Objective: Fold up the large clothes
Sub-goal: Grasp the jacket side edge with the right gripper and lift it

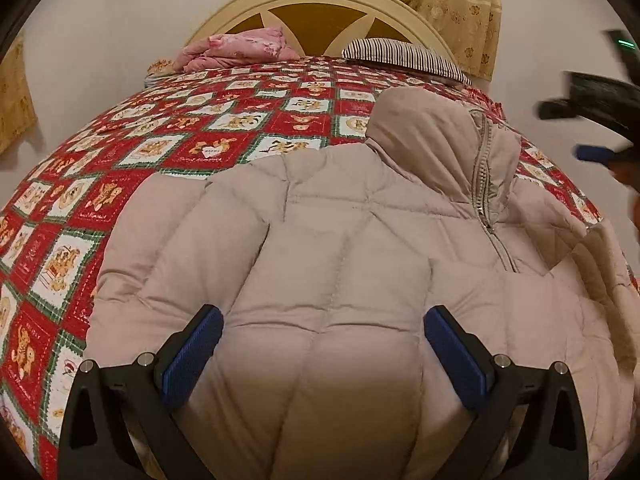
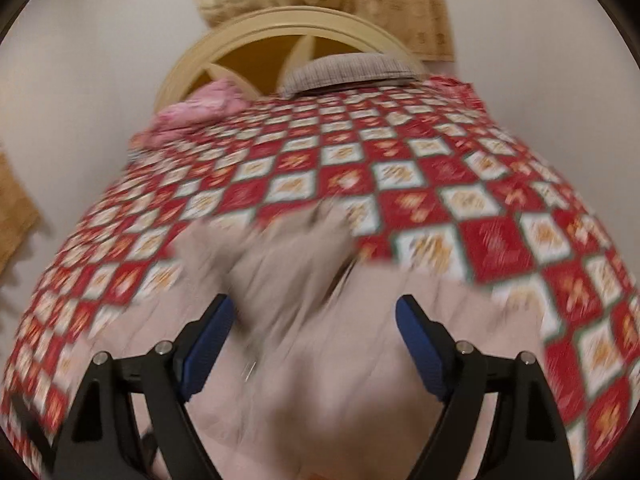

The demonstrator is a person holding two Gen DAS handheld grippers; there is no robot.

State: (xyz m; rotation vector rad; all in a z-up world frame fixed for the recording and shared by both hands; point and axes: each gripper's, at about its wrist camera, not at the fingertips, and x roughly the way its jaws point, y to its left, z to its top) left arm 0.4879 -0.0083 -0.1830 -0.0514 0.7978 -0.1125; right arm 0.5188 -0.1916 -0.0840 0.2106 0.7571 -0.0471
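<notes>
both wrist views overlook bed (image 1: pixel 224 128) toward headboard (image 1: pixel 320 4).

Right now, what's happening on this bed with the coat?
A person holding a gripper in each hand is working on a beige puffer jacket spread across the red patchwork quilt. The left gripper hangs open over the jacket, gripping nothing. The right gripper is also open above it; its view is motion-blurred. The hood lies toward the headboard, and no neat fold shows yet.
</notes>
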